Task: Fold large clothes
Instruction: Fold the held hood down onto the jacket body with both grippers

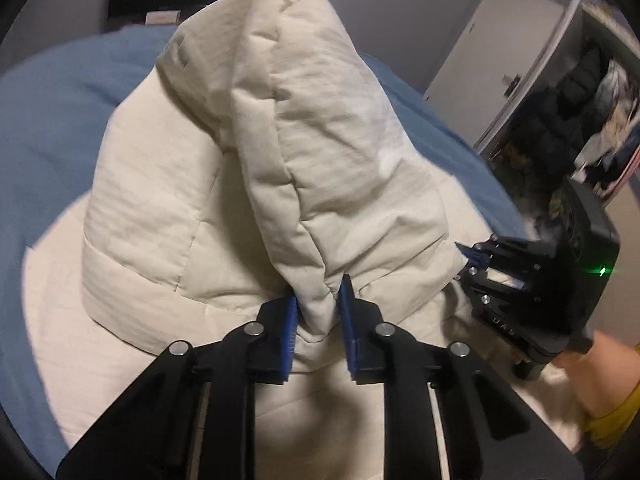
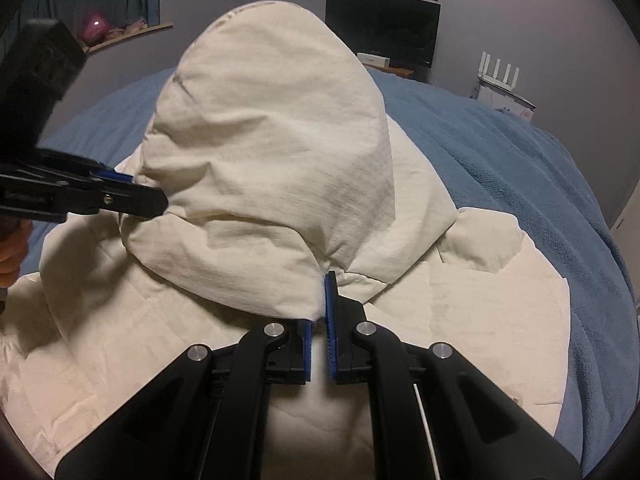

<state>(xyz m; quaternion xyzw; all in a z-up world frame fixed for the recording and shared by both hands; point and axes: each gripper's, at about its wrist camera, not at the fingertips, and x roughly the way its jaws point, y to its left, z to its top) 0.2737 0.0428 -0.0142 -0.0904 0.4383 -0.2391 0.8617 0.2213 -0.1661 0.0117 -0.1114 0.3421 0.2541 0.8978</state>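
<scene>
Filling most of both views, a blue blanket-covered bed [image 2: 500, 152] carries the cream padded jacket [image 1: 144, 240] we are folding; the bed serves as a broad, soft place to lay it flat. The jacket's body lies spread across the centre and lower part of each frame, while its hood [image 2: 272, 140] rises in a tall peak through the upper centre, lifted, we judge, so it can be folded down over the body. We hold the hood's lower edge at two spots so it rises evenly. At lower centre of the left wrist view, the left gripper [image 1: 318, 300] has its fingers drawn narrow, pinching a fold of that edge. At lower centre of the right wrist view, the right gripper [image 2: 320, 312] is closed tight, a thin corner of the hood's edge caught between its blue pads. A dark monitor [image 2: 382, 28] stands against the wall, upper right.
</scene>
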